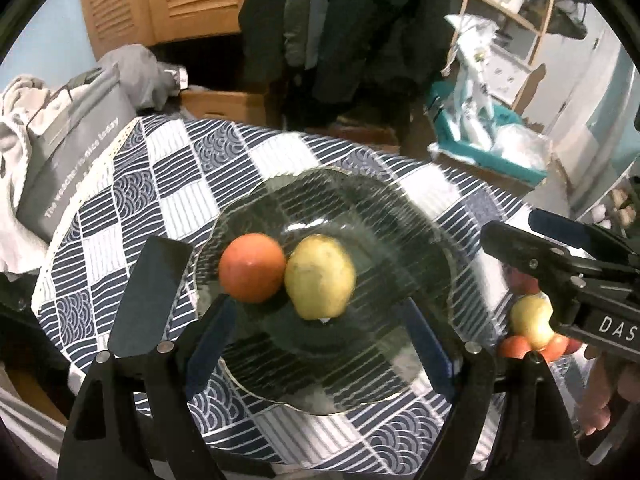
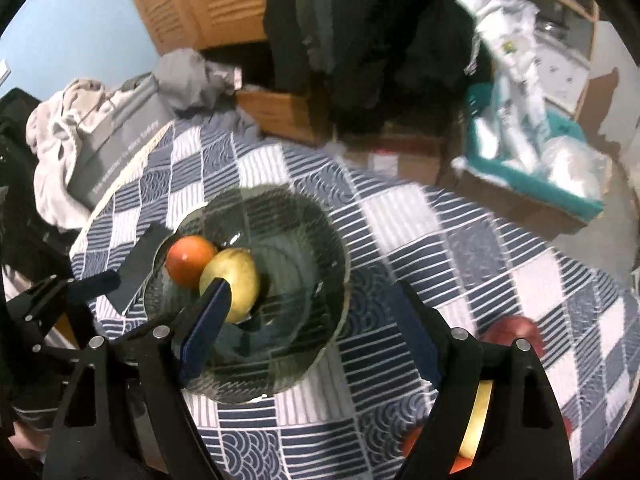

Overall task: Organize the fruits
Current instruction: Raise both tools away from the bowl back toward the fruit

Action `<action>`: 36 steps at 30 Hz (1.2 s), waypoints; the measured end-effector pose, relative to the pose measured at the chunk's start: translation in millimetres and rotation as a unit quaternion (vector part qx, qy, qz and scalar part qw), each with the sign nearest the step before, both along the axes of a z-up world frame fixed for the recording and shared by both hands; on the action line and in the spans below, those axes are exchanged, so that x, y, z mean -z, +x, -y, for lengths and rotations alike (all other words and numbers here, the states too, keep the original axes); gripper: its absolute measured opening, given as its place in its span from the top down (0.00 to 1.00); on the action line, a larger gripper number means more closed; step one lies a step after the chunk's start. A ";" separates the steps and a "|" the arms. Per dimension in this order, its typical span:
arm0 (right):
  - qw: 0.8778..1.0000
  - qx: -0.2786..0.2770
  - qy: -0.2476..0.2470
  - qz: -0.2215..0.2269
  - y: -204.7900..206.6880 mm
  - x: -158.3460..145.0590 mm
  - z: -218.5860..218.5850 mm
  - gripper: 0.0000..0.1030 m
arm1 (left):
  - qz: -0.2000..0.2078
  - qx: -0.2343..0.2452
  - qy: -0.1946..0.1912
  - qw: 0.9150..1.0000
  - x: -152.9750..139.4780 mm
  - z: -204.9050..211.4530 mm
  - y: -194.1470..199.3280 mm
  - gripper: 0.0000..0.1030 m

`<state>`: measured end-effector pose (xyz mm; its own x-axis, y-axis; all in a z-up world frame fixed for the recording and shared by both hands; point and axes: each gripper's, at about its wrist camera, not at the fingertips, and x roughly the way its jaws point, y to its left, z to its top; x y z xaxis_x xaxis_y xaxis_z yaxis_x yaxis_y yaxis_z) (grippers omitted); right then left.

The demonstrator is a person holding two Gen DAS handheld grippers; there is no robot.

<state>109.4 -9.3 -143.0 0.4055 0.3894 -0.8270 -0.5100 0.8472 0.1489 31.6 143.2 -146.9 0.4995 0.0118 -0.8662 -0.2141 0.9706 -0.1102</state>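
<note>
A ribbed, dark-tinted glass bowl with a wavy rim sits near the middle of the tabletop, on a quilted cloth of navy-and-white squares, some striped, some with scallop waves. Inside, toward the bowl's left wall, a smooth round orange-red fruit touches a matte yellow-green, slightly speckled lemon-shaped fruit.

The left gripper hangs over the bowl's near rim, its blue-padded jaws spread wide and holding nothing; both fruits lie just ahead of it, between the fingers.

The right gripper is likewise wide open and empty, above the bowl's right side. A loose heap of fruit, pale yellow among red and orange ones, rests on the cloth near the tabletop's right edge, partly hidden behind the right gripper.
</note>
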 end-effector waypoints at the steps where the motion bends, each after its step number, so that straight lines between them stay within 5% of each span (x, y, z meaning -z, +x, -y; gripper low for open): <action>1: 1.000 0.004 -0.001 0.004 -1.1 -3.5 2.2 0.20 | 0.005 0.002 -0.005 1.000 -3.4 1.6 -1.0 0.16; 17: 0.990 0.073 0.000 0.117 -34.4 -87.0 69.6 0.20 | 0.076 0.046 -0.036 0.995 -57.6 39.4 -8.8 0.16; 36: 0.970 0.124 0.019 0.209 -86.6 -142.4 149.3 0.20 | 0.166 0.089 -0.037 0.982 -121.8 87.8 -22.5 0.16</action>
